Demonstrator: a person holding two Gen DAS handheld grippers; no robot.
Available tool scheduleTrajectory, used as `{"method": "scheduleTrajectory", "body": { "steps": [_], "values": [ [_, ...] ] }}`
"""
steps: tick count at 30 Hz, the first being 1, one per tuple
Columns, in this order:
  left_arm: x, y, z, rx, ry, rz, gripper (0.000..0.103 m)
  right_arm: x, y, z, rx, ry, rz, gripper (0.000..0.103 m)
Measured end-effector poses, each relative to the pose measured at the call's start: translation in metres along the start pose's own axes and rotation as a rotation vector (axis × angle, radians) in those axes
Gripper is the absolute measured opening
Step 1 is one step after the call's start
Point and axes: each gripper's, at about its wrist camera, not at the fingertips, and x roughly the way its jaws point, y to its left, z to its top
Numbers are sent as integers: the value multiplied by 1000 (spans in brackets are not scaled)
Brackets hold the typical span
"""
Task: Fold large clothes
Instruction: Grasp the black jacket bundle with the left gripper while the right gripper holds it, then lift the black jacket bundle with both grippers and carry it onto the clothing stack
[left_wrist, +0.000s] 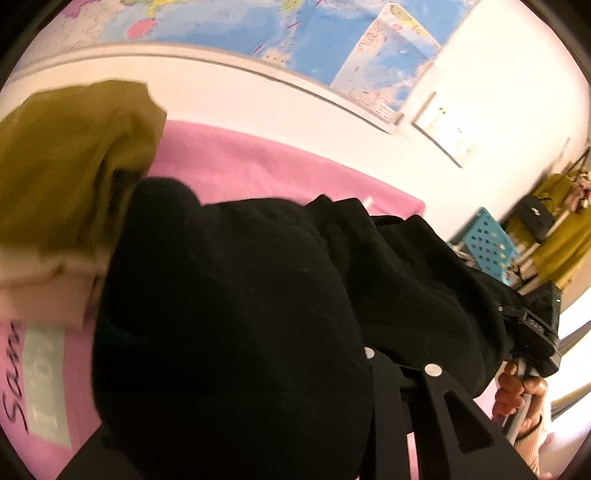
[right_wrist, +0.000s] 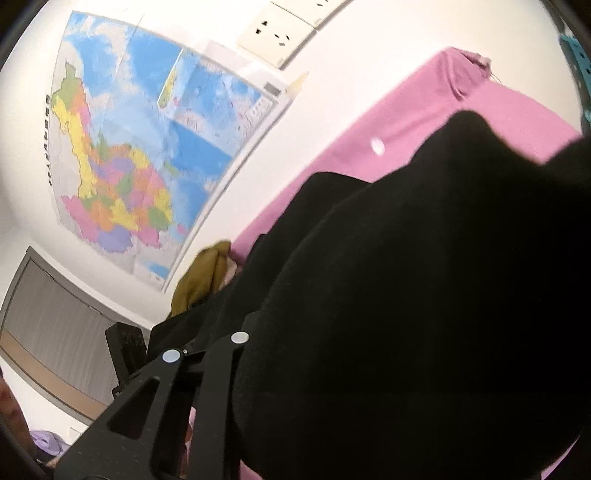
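A black garment fills the lower middle of the left wrist view, draped over the left gripper, whose two black arms rise from five o'clock. The fingertips are buried in the cloth, so how far the jaws stand apart cannot be told from this view, nor whether the pads press on the fabric. The garment hangs above a pink sheet, seen at twelve o'clock of the cloth and again at eight o'clock, where dark handwriting and a pale label are seen.

Only the left view shows an olive garment large, at nine to ten o'clock, with a pale fabric edge beneath it. Only here, at four o'clock, are seen a hand wrapped around a handle, the body of the other gripper above it, a blue perforated basket at three o'clock, and yellow cloth beyond it.

In the right wrist view the black garment covers the whole right half and hides the tips of the right gripper, whose arms enter from seven o'clock. Its opening and hold cannot be told either. The olive garment appears small at nine o'clock of the cloth. Shown only here are a wall socket at twelve o'clock and a grey panel at eight o'clock. A map is seen nearly whole here; in the left view only its lower edge is seen. The pink sheet lies at one o'clock.
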Motion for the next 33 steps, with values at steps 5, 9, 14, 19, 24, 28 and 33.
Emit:
{"method": "scheduleTrajectory", "body": {
  "steps": [5, 9, 14, 19, 24, 28, 33],
  "values": [
    [18, 15, -31, -12, 76, 73, 45, 12, -29, -32, 36, 97, -92, 47],
    [21, 7, -30, 2, 44, 112, 54, 7, -37, -34, 57, 63, -59, 69],
    [18, 18, -31, 1, 48, 119, 69, 13, -31, -30, 10, 44, -60, 81],
    [25, 16, -28, 11, 46, 113, 80, 23, -31, -25, -33, 24, -110, 81],
    [34, 14, -23, 28, 23, 149, 76, 33, -36, -20, -46, 23, -147, 49],
    [33, 20, -18, -13, 37, 146, 53, 28, -45, -15, -26, 25, -115, 20],
    [21, 12, -9, 8, 45, 127, 32, 13, -33, -5, -25, -2, -39, 17]
  ]
}}
